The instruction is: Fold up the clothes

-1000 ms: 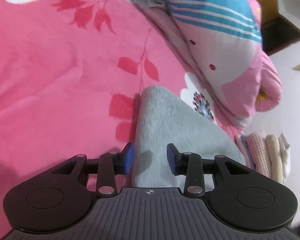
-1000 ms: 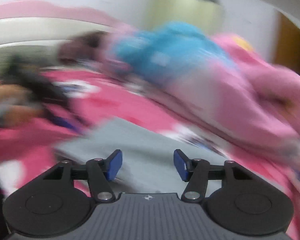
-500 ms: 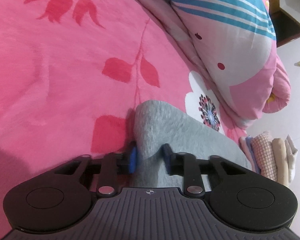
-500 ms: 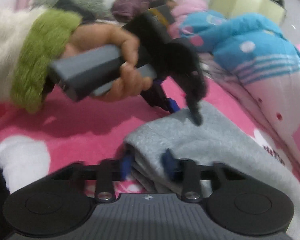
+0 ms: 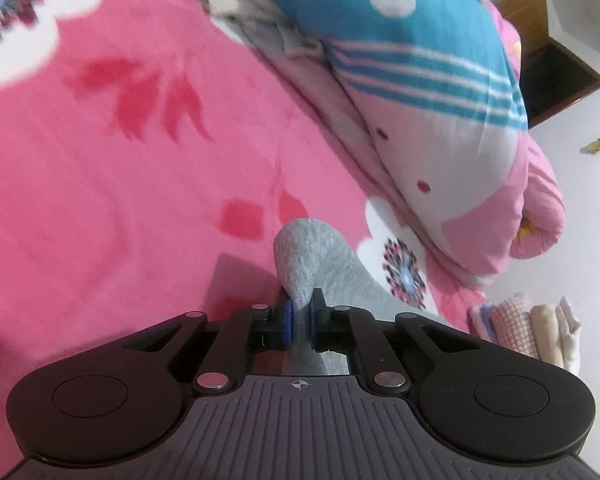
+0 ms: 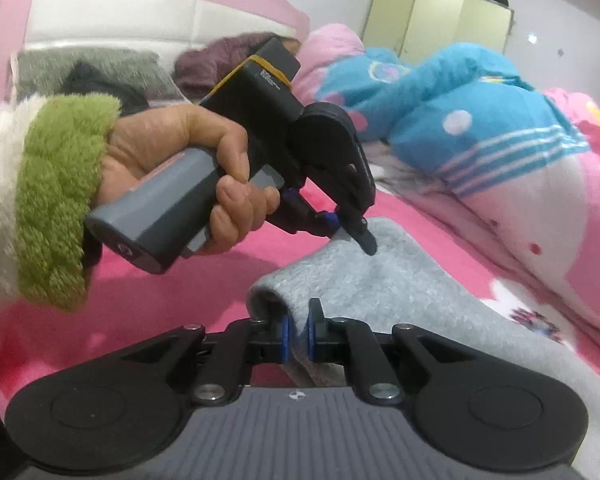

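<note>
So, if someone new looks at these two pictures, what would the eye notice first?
Probably the grey garment lying on the bright pink flowered bedspread, with both tongs shut on its near edge: the left tongs and the right tongs. Next, in the right wrist view, the hand with a fluffy green cuff holding the left tool. Behind lies a blue and pink quilt.

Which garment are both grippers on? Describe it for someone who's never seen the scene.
Start at the pink floral bedspread covering the bed. In front of the big blue, white and pink quilt lies a fuzzy grey garment, its near edge pinched by the left gripper and right gripper. It's the only plain grey, unpatterned piece on the pink.
</note>
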